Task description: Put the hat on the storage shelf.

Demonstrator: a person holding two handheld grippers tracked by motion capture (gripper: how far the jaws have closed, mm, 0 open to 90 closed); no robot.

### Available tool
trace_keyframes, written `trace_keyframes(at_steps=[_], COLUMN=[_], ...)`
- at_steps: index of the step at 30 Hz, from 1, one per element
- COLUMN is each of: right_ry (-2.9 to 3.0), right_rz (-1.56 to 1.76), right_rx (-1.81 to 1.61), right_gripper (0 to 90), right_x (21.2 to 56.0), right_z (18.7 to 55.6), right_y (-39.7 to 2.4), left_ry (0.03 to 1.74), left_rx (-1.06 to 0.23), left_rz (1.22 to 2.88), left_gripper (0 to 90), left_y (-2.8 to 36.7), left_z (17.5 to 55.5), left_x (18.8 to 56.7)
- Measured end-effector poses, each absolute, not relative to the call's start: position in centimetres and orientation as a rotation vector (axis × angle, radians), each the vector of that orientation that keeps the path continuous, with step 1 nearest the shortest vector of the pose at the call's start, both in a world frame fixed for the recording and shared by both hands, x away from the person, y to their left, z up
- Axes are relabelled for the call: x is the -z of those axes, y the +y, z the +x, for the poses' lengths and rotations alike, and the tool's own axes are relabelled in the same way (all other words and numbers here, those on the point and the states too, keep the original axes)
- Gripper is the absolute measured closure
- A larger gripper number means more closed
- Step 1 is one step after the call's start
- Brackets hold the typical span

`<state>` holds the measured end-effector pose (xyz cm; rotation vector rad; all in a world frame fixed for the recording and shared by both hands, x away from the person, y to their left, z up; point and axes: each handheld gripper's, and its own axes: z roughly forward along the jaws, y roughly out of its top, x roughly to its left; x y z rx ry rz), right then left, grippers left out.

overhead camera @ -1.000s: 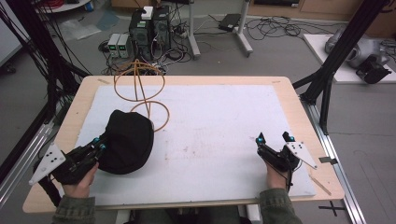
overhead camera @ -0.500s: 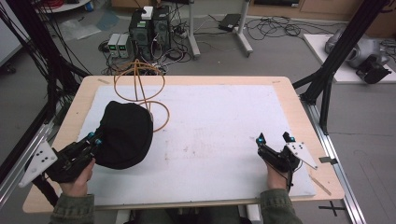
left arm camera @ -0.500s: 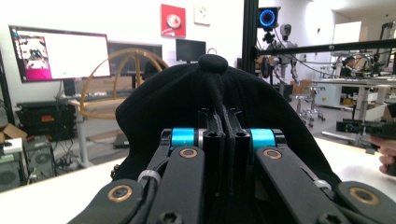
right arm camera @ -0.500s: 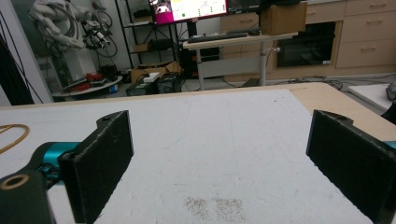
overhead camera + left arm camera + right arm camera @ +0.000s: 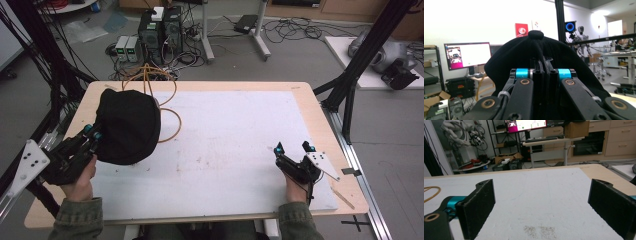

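The black cap (image 5: 127,125) hangs over the tabletop's (image 5: 240,90) left edge, its brim pinched tight in my left tongs (image 5: 92,136), its crown towards the far left corner beside the loops of orange cable (image 5: 170,112). My right tongs (image 5: 292,148) rest near the tabletop's right edge, jaws wide apart and holding nothing.

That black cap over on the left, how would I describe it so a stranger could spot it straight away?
Start at the white table mat and look to its left side. There the left gripper is shut on the black cap, a rounded dark dome with a button on top, beside the thin orange cable.
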<state>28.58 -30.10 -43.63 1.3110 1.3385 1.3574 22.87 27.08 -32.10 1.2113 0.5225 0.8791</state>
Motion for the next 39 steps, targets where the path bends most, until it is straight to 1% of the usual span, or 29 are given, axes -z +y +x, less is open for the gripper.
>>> trace_keyframes(at_steps=[1, 7, 15, 26, 39], right_ry=[1.342, 1.349, 1.352, 1.351, 1.358], right_rz=[1.317, 1.317, 1.308, 1.319, 1.315], right_rx=[-1.36, -1.365, -1.365, -1.374, -1.372], right_gripper=[6.5, 6.5, 6.5, 6.5, 6.5], right_x=[43.6, 43.6, 43.7, 43.7, 43.7], right_z=[28.6, 28.6, 28.7, 28.7, 28.7], right_y=[-30.0, -29.8, -30.0, -29.9, -30.0], left_ry=[0.528, 0.533, 0.514, 0.48, 0.478], left_rx=[-0.895, -0.893, -0.909, -0.939, -0.952], left_rz=[1.203, 1.173, 1.128, 1.132, 1.122], left_gripper=[87.7, 87.7, 87.7, 87.7, 87.7], left_y=[26.9, 26.4, 26.1, 25.1, 24.2], left_z=[23.4, 25.5, 26.4, 28.8, 31.0], left_x=[31.9, 31.6, 30.8, 28.4, 27.4])
